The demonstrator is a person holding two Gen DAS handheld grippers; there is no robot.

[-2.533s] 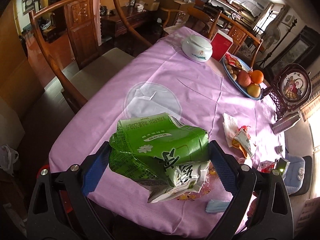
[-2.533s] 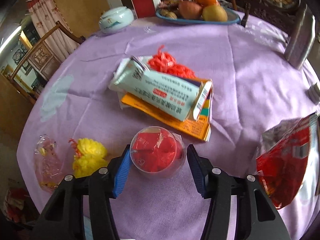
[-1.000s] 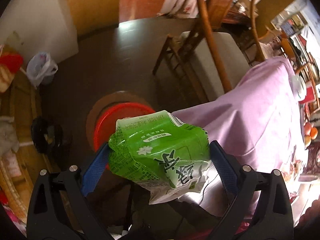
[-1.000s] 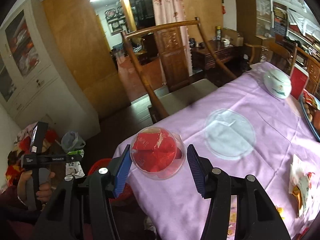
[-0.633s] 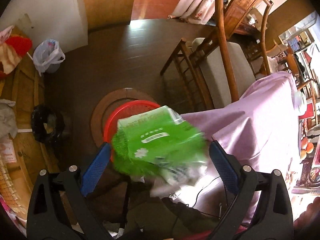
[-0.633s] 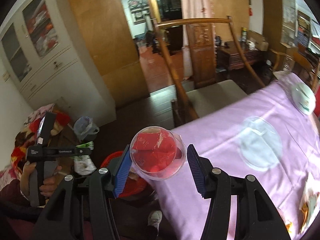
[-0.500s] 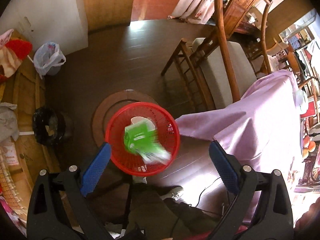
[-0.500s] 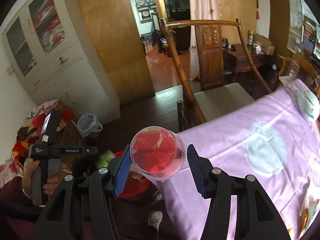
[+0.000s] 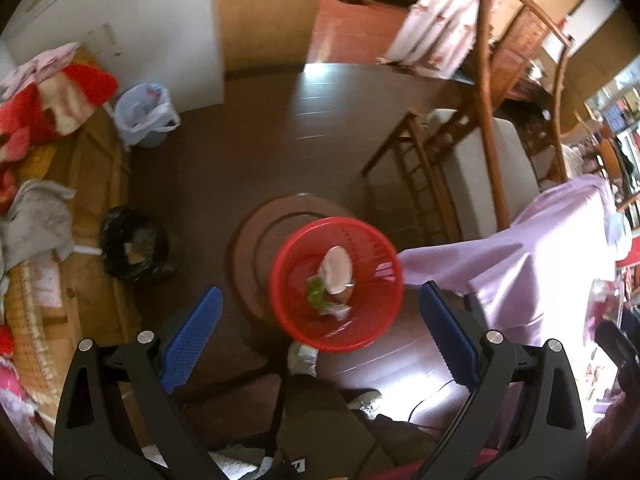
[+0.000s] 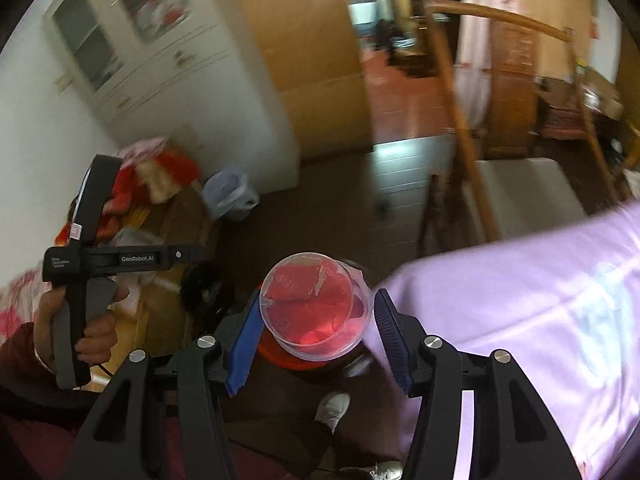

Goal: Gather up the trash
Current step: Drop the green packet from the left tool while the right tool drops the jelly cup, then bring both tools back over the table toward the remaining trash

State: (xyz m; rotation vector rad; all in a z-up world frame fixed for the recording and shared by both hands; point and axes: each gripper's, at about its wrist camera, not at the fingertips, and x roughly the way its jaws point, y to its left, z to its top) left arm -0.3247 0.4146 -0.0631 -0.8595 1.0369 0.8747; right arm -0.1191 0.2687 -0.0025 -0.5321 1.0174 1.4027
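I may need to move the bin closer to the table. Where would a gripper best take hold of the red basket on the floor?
Grip the red basket by its rim, coming straight down from above. It stands upright with its mouth open upward, and the thin mesh wall would likely fit between the jaws, one pad inside and one outside.

Dark wooden floor (image 9: pixel 256 152), glossy, window glare at lower right. Wooden chair (image 9: pixel 484 128) with pale seat cushion, just beside the tabletop. Lilac tablecloth (image 9: pixel 532 256) draped over the tabletop edge. White cabinet (image 10: pixel 132 60) with glazed upper doors along the wall. Small bin lined with a pale plastic bag (image 9: pixel 144 116) at the cabinet's foot. Black-lined bin (image 9: pixel 132 244) near a low wooden surface. Heap of red and pink cloth (image 9: pixel 44 96) on that surface. Patterned curtain (image 9: pixel 432 28) in the far doorway.
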